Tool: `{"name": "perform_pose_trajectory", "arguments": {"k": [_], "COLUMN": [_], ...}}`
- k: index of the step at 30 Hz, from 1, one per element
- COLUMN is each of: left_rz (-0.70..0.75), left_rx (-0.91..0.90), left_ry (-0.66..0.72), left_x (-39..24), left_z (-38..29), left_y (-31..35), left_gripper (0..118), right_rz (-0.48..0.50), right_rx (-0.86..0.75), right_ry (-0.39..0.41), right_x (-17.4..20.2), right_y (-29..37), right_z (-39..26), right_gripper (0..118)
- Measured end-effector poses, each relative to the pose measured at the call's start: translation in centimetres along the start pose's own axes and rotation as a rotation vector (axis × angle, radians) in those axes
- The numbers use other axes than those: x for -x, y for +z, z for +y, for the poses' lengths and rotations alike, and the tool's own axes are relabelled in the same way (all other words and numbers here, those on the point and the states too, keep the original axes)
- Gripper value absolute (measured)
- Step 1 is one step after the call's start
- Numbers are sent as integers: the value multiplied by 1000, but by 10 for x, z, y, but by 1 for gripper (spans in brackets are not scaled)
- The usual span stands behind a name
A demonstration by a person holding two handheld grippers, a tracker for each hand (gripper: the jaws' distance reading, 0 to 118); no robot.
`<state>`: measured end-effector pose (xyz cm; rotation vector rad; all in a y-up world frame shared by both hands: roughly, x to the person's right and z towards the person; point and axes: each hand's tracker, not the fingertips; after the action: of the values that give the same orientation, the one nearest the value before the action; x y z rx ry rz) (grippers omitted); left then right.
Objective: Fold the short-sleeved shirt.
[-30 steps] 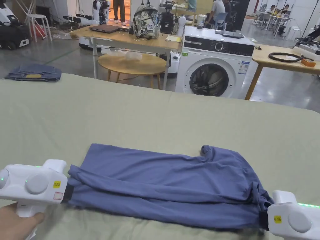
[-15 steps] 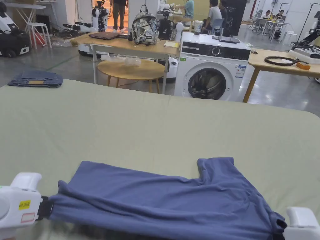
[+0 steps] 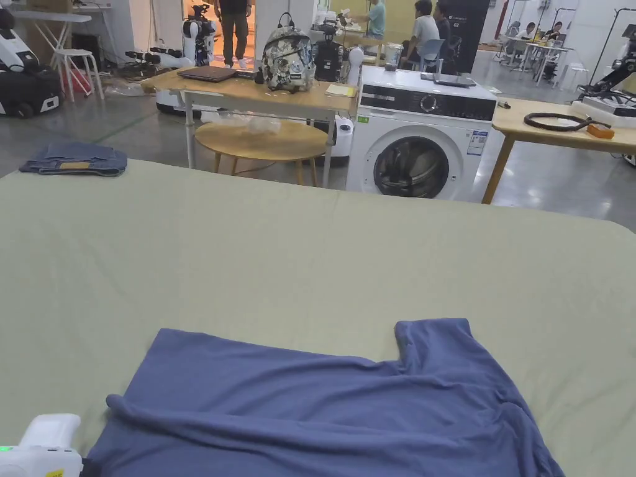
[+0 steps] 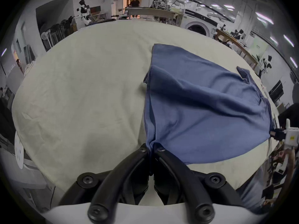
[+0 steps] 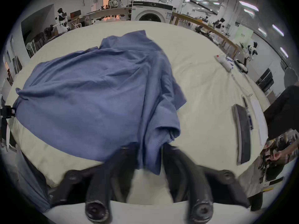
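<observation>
A blue short-sleeved shirt (image 3: 323, 410) lies spread on the pale green sheet (image 3: 310, 248), one sleeve pointing to the far side. It reaches the near edge. My left gripper (image 4: 151, 148) is shut on the shirt's near left corner (image 4: 153, 140); its white body (image 3: 40, 450) peeks in at the head view's bottom left. My right gripper (image 5: 149, 148) has its jaws blurred and apart, with a bunch of the shirt's right end (image 5: 152, 146) hanging loosely between them. In the left gripper view the right gripper (image 4: 275, 133) sits at the shirt's far corner.
Folded jeans (image 3: 74, 160) rest at the sheet's far left corner. A dark flat case (image 5: 242, 130) and a small white item (image 5: 224, 62) lie on the sheet right of the shirt. Beyond the far edge stand a washing machine (image 3: 422, 140) and wooden tables (image 3: 248, 84).
Both grippers have drawn the shirt towards the near edge and dropped low in the head view. The shirt's narrow folded band has opened into a wider flat spread. The right jaws have parted.
</observation>
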<state>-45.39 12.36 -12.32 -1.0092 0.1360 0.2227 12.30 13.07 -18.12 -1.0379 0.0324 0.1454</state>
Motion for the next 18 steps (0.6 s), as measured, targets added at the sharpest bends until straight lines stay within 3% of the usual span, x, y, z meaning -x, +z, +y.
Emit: {"name": "perform_pose_trajectory", "arguments": {"k": [2,5,13,16,18], "left_rz": [-3,-37,-61,-41,-40], "left_rx": [1,-20,-312,-407,-483], "left_ry": [0,38,-57,-89,-102], "left_x": [1,2,-45,-65,-69], "left_z": [4,13,39,44,47], "left_y": [4,15,57,65,62], "left_gripper": [6,28,31,26,0], "right_rz": [-54,-99,-29,3,4], "right_rx": [-10,-89,-387,-491,-556], "right_ry": [8,7,-59,-79,-79], "right_x": [4,7,39,59,74], "right_y": [8,31,67,73,77], "right_z": [3,13,50,57,61], "right_gripper": [63,63,59,11,0]}}
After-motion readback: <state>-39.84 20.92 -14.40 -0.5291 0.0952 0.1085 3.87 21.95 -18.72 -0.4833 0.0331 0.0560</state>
